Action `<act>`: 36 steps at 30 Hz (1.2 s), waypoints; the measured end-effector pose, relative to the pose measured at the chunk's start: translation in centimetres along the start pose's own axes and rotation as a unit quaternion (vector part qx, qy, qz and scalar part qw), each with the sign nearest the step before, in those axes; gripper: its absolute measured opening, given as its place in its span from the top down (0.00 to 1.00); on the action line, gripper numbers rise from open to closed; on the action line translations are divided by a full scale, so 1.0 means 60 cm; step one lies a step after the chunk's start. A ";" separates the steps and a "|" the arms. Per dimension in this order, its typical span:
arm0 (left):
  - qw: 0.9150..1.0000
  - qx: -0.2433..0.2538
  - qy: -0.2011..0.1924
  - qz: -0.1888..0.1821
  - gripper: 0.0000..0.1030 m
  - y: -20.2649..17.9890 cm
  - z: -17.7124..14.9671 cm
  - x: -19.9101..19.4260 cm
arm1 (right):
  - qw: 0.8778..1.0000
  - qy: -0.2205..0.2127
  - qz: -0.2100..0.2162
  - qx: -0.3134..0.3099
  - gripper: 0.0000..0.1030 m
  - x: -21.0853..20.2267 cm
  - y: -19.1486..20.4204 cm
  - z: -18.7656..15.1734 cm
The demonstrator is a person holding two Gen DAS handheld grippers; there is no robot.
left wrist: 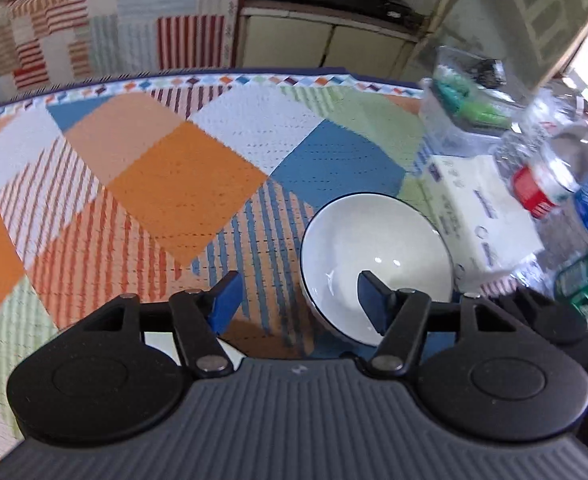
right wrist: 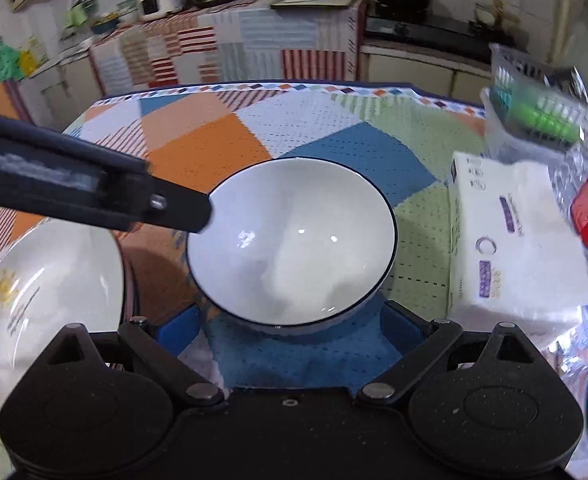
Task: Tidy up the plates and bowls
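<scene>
Item 1, bowl: white with a thin dark rim, upright and empty, stood on the blue patch of the patterned tablecloth, near the table's right side. A white tissue pack lay just beside it to the right.

Item 2, plate: white, with a small yellow sun print and lettering, lay on the cloth to the left of the bowl, apart from it. Only part of it showed in the right wrist view.

Item 3, left gripper: jaws partly apart, nothing between them. Its right finger hung over the bowl's near-left rim and its left finger stood outside the wall; whether either pad touched the porcelain could not be told. In the right wrist view its dark arm reached in from the left to that rim.

Item 4, right gripper: jaws spread wide, released, the bowl's near edge lying just ahead of and between the blue pads, not pressed.

Item 5, clutter: plastic bottles and a clear box crowded the table's right edge.

Progress, as judged: early. Bowl and plate sat separately, nothing stacked, nothing lifted. Remaining: 1 grip on the bowl's rim, then gathering both pieces into 1 place.
</scene>
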State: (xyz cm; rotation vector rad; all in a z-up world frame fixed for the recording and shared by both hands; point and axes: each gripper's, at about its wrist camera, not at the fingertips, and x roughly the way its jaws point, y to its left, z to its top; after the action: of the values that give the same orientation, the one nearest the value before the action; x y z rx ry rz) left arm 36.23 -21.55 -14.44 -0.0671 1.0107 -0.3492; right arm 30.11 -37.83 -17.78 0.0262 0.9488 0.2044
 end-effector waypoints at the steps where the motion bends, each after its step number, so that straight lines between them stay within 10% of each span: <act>1: 1.000 -0.006 0.000 0.002 0.46 0.000 0.000 0.008 | 1.000 0.002 0.003 0.009 0.06 0.004 -0.002 0.001; 7: 0.998 -0.048 -0.028 0.030 0.57 0.024 0.000 0.030 | 1.000 0.008 0.002 0.011 0.06 0.023 0.003 0.011; 15: 0.997 -0.068 0.009 -0.045 0.94 0.033 0.007 0.055 | 1.000 0.008 0.005 0.013 0.06 0.032 0.000 0.014; 36: 0.997 -0.027 -0.062 0.030 0.93 0.121 0.064 -0.069 | 0.995 -0.054 0.065 -0.062 0.06 0.011 0.098 0.116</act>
State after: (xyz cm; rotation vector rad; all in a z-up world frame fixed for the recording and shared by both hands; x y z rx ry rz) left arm 39.31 -13.79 -10.54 -0.1053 0.8964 -0.2606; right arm 35.14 -31.48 -13.59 -0.0148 0.8266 0.3778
